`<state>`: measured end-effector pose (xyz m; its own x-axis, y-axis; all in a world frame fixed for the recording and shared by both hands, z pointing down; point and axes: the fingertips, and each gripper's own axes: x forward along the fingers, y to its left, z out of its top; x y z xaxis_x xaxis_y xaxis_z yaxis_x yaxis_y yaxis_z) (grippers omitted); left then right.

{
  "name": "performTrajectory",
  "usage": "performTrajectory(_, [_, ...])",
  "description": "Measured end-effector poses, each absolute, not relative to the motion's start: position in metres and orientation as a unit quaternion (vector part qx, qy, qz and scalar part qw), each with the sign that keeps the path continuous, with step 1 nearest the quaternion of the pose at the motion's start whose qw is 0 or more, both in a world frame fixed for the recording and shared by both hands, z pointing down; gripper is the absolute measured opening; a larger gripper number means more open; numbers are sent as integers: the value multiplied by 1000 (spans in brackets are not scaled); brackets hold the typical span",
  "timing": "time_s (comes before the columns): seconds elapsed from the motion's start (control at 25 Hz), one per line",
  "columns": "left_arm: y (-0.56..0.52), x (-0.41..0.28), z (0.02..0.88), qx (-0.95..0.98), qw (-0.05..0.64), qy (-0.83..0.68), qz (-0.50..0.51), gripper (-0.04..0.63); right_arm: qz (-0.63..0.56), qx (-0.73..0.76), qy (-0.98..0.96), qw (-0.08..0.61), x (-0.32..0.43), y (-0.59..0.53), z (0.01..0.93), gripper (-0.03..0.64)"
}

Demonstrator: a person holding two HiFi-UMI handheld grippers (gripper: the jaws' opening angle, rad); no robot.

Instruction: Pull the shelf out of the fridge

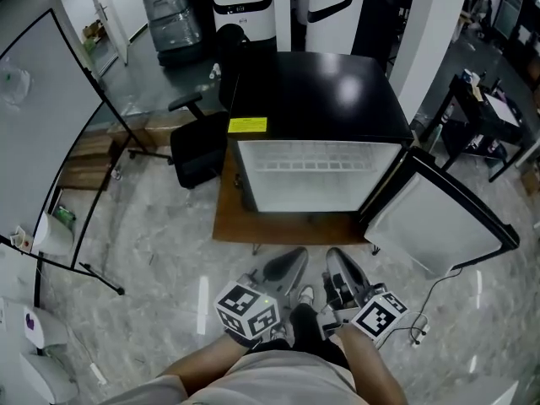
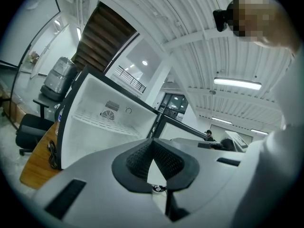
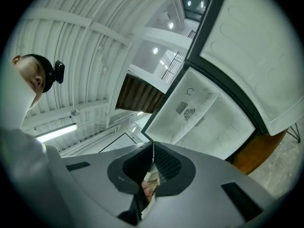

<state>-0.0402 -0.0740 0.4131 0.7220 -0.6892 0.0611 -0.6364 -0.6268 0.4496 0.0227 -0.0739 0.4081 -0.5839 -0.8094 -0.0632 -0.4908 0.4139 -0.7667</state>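
Fridge [image 1: 316,99] open, shelf [image 1: 316,165] not yet pulled; my left gripper [image 1: 288,268], right gripper [image 1: 343,272] pressed together, empty, well short.

- You are facing a marbled floor [image 1: 160,251] carrying a brown wooden board [image 1: 278,228].
- The black fridge [image 1: 312,99] is sitting on that board.
- A black office chair [image 1: 198,150] is standing on the floor beside it.

One fridge [image 1: 312,99], with one door [image 1: 439,218] and one shelf [image 1: 316,165] inside. Two grippers: the left gripper [image 1: 285,267] and the right gripper [image 1: 342,270]. Beyond those, one of each: one chair [image 1: 198,146], one yellow label [image 1: 247,125], one wooden board [image 1: 278,226].
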Motion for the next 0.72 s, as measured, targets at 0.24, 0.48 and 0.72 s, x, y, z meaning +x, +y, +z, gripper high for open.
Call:
performTrajectory(0.24, [-139, -27, 420, 894, 226, -383, -57, 5, -406, -382, 792, 249, 38, -150, 421, 19])
performTrajectory(0.48, [-192, -16, 428, 884, 226, -406, -55, 5, -432, -357, 792, 245, 45, -213, 441, 20])
performTrajectory(0.72, [-223, -12, 431, 878, 230, -418, -44, 6, -480, -346, 764, 257, 51, -249, 468, 20])
